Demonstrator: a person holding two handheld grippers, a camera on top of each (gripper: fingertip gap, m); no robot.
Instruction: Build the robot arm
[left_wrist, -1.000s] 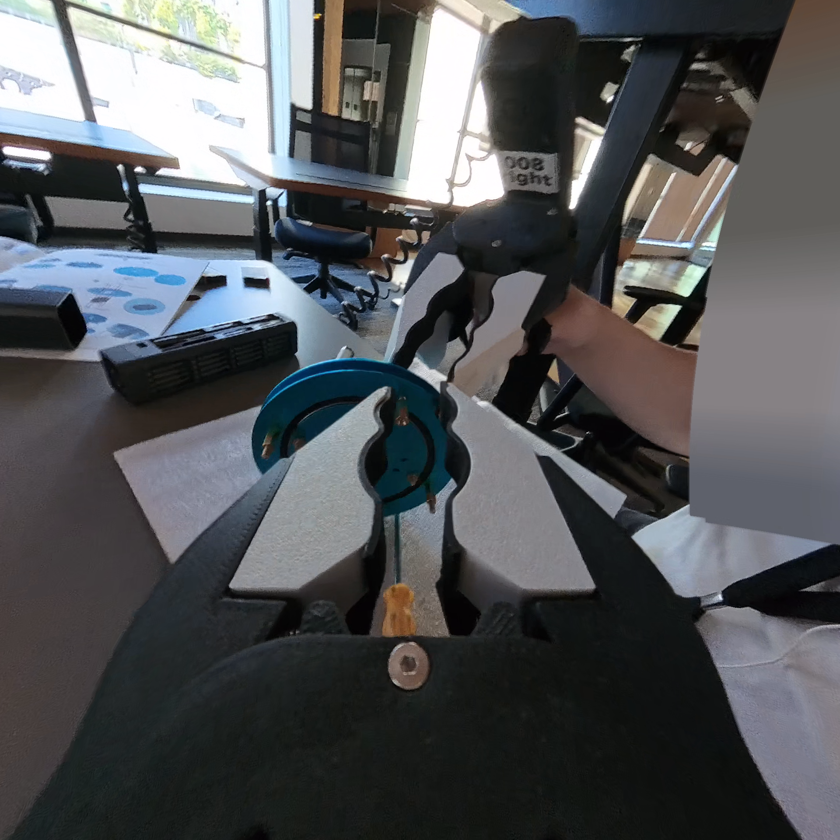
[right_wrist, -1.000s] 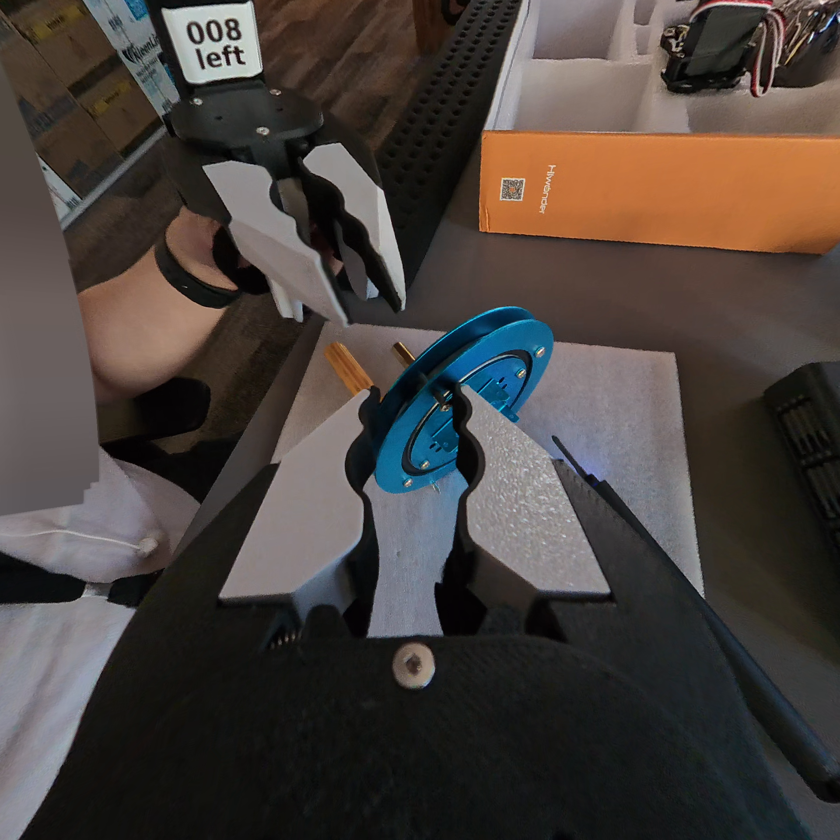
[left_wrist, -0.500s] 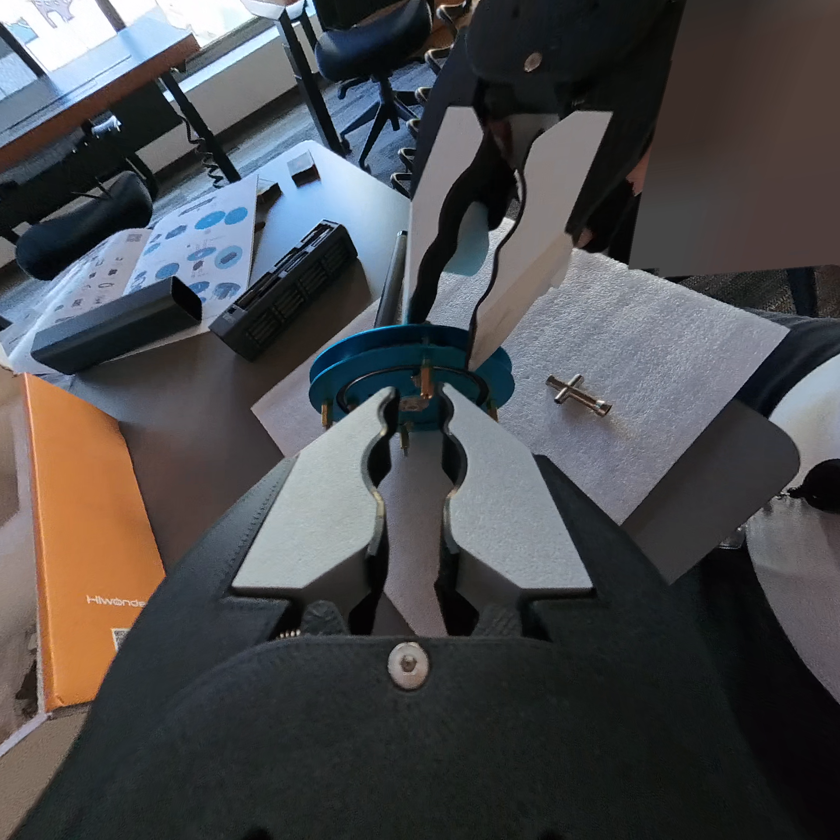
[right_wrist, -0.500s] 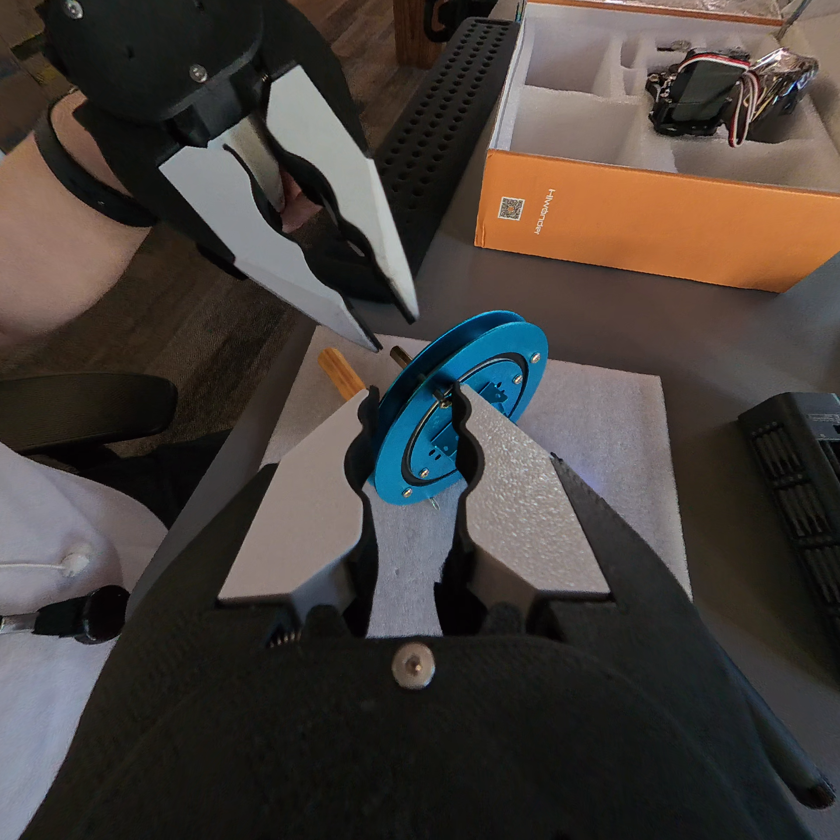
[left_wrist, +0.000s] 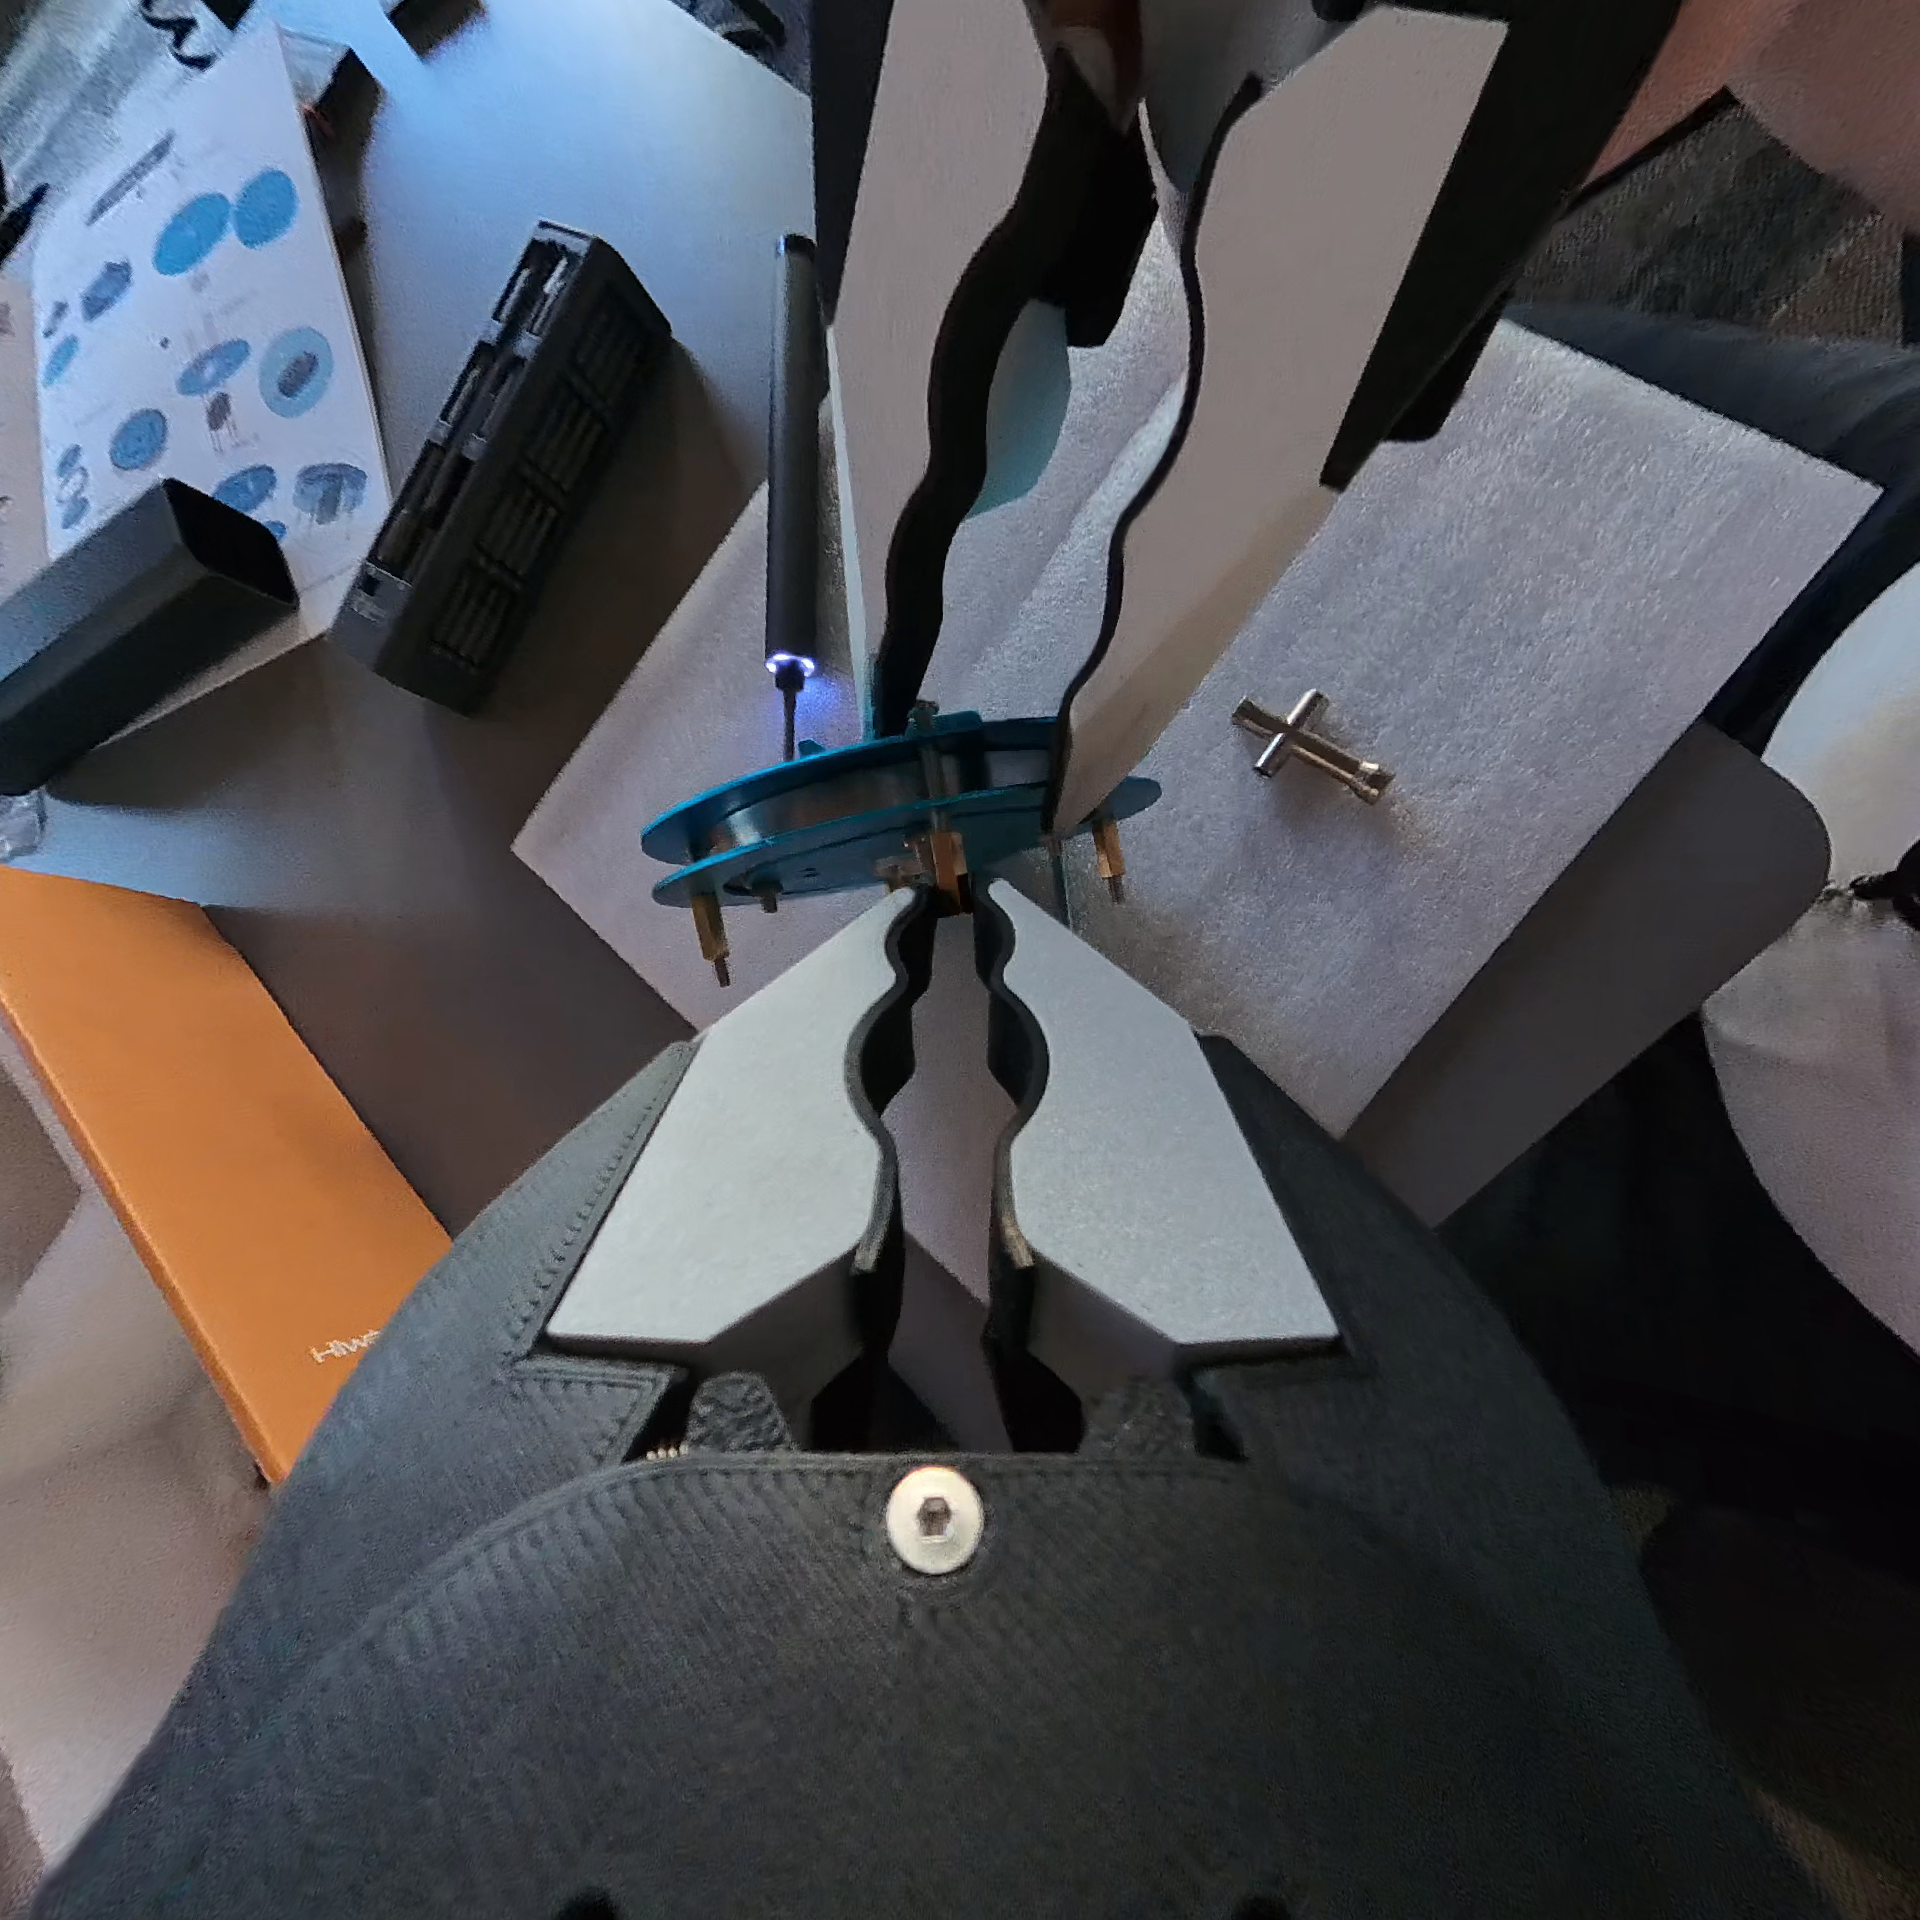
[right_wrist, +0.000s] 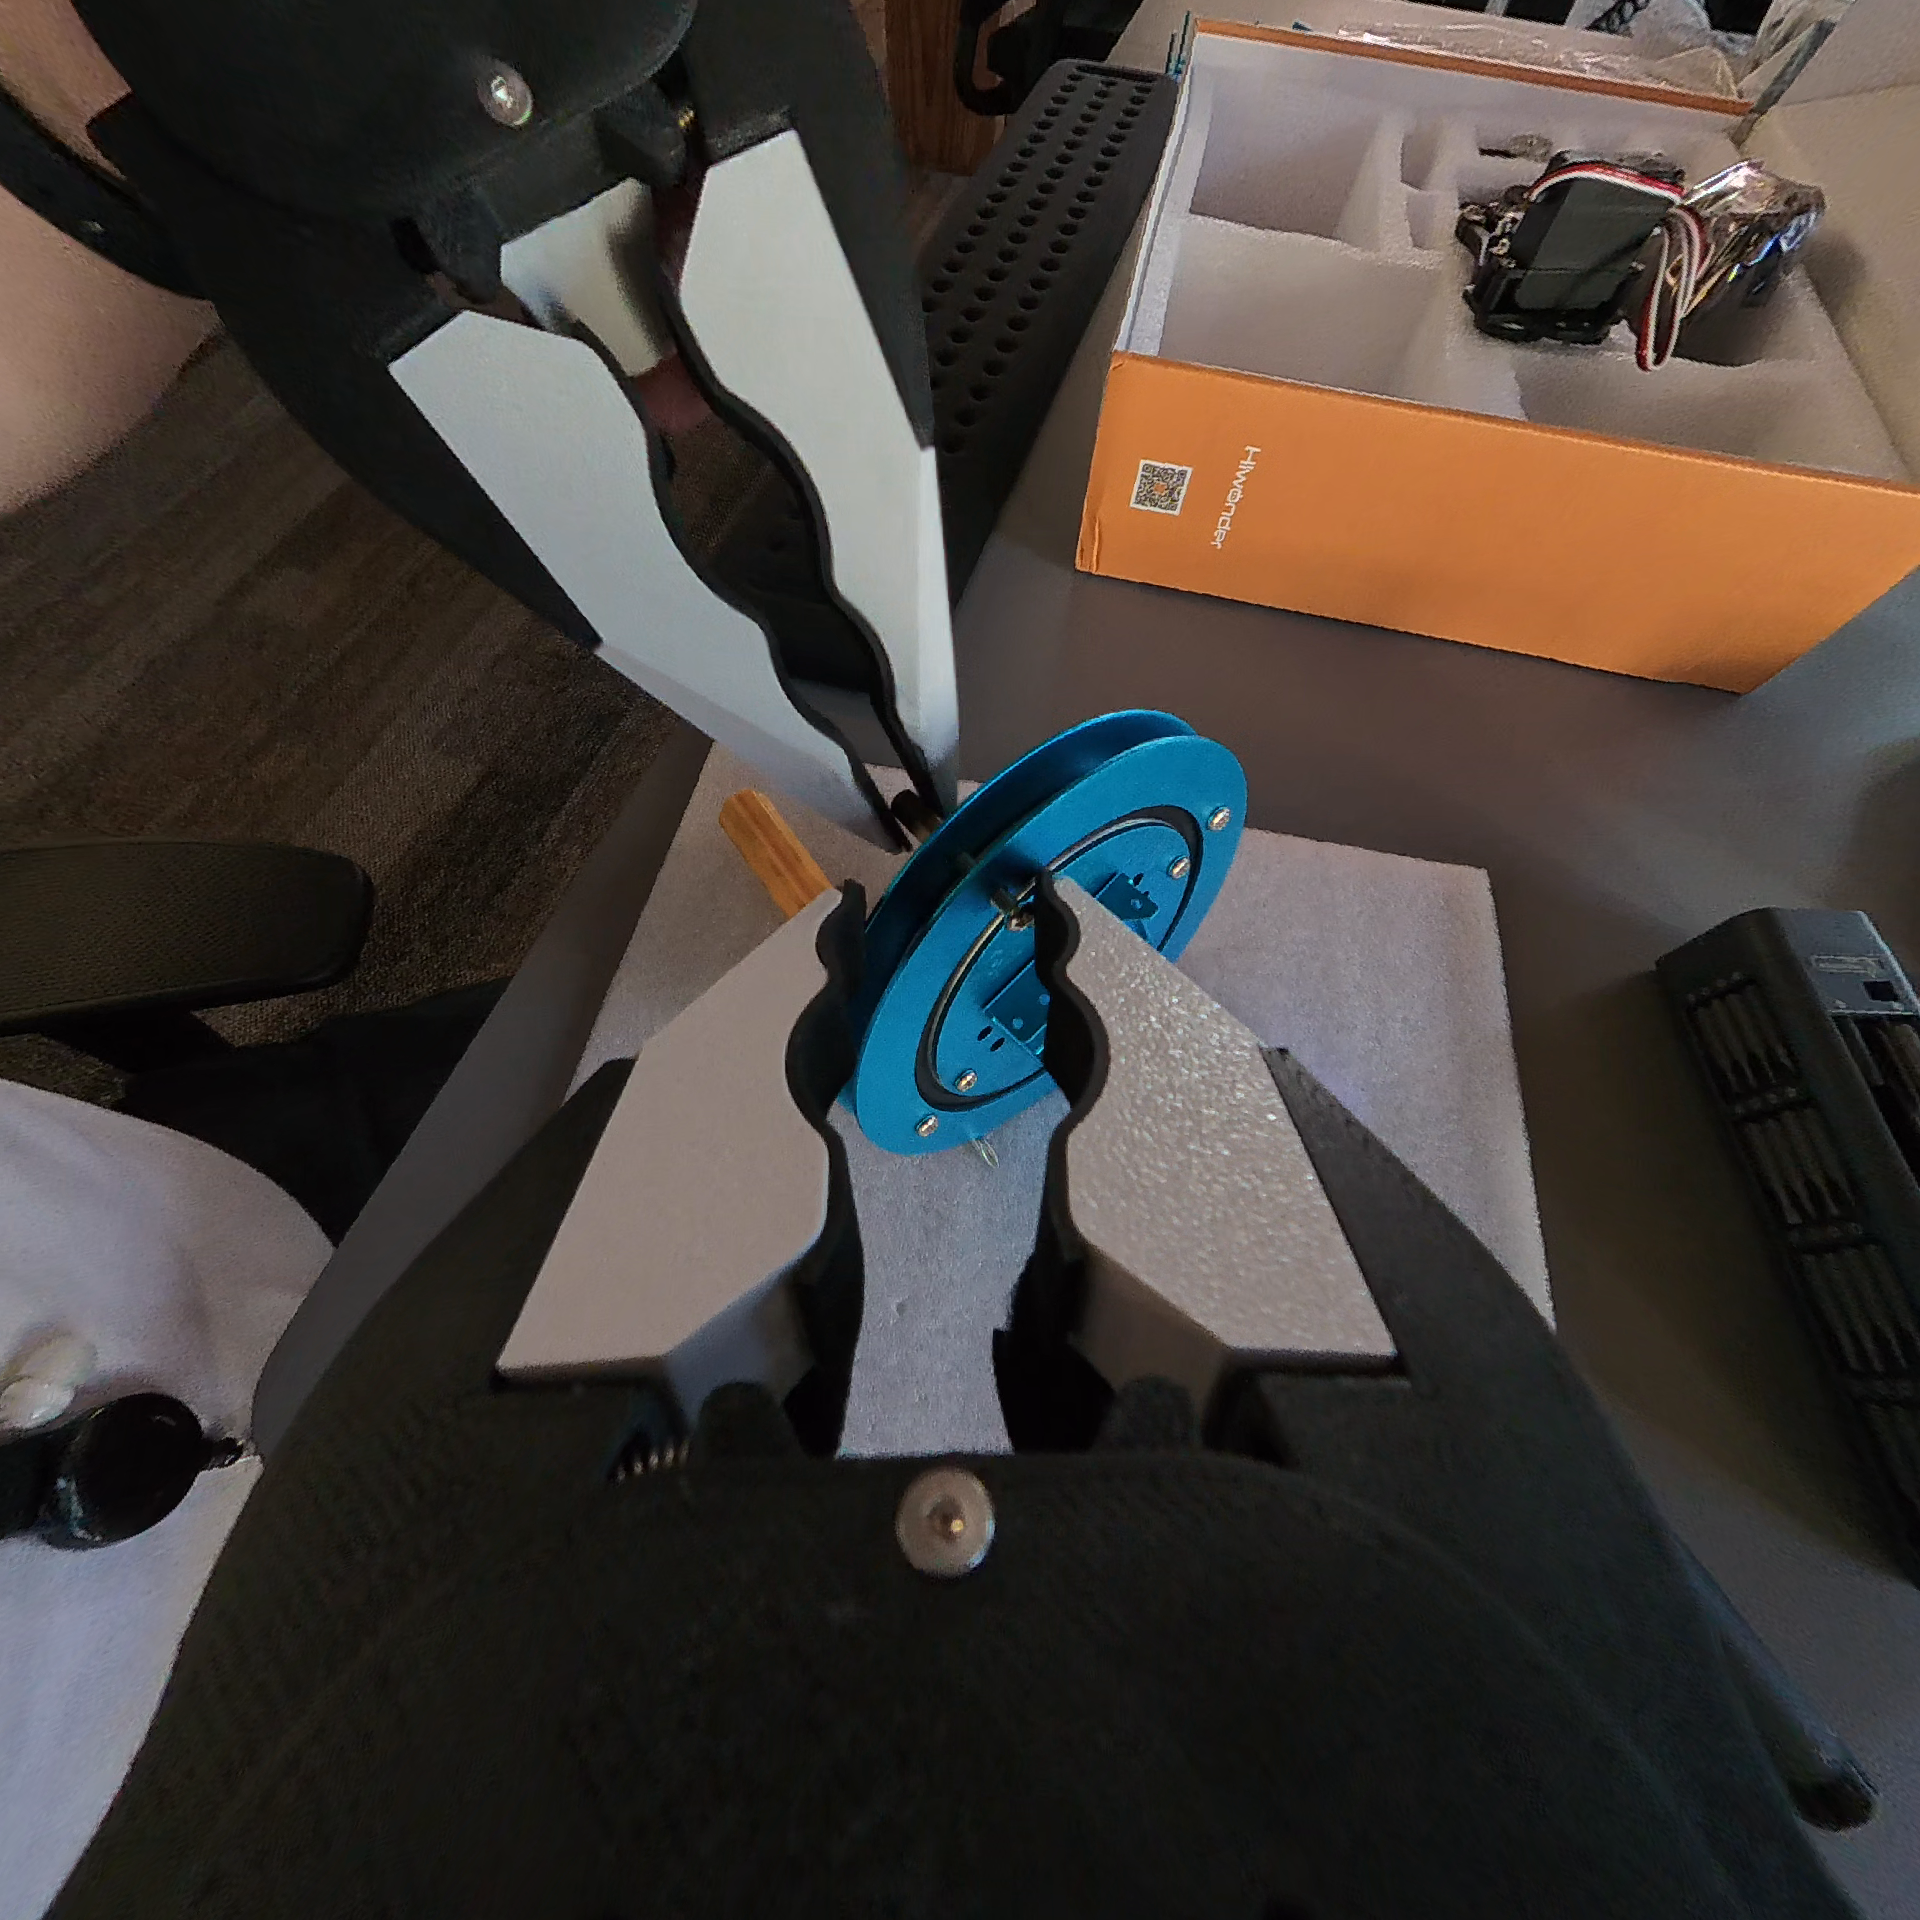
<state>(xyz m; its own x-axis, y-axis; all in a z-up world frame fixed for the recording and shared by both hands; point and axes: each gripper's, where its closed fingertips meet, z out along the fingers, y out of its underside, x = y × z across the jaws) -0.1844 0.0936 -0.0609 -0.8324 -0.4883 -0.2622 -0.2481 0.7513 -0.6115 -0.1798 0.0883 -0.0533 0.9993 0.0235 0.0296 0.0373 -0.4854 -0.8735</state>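
A blue disc assembly (right_wrist: 1070, 935) of two round plates joined by brass standoffs stands on edge over a white foam mat (right_wrist: 1351, 987). My right gripper (right_wrist: 945, 904) is shut on its rim and holds it upright. In the left wrist view the disc (left_wrist: 831, 805) is edge-on, with the right gripper's fingers (left_wrist: 1247, 416) reaching down onto it. My left gripper (left_wrist: 940, 899) has its tips pinched on a brass standoff (left_wrist: 940, 862) on the disc's face. It also shows in the right wrist view (right_wrist: 914, 810), coming in from the upper left.
On the mat lie a metal cross wrench (left_wrist: 1311, 746) and a tool with an orange handle (right_wrist: 774, 847). A black powered screwdriver (left_wrist: 792, 447) with a lit tip, a black bit case (left_wrist: 509, 457), a black sleeve (left_wrist: 135, 623) and a printed sheet (left_wrist: 197, 312) lie beyond. An orange box (right_wrist: 1455, 520) holds a servo (right_wrist: 1579, 249). Both grippers' tips are close together, under 4 cm apart. The black bit case (left_wrist: 509, 457) is about 25 cm from both grippers' fingertips.
My left gripper has swung from level to looking down, come in to the disc and closed its tips on a brass standoff. My right gripper has kept its hold on the disc.
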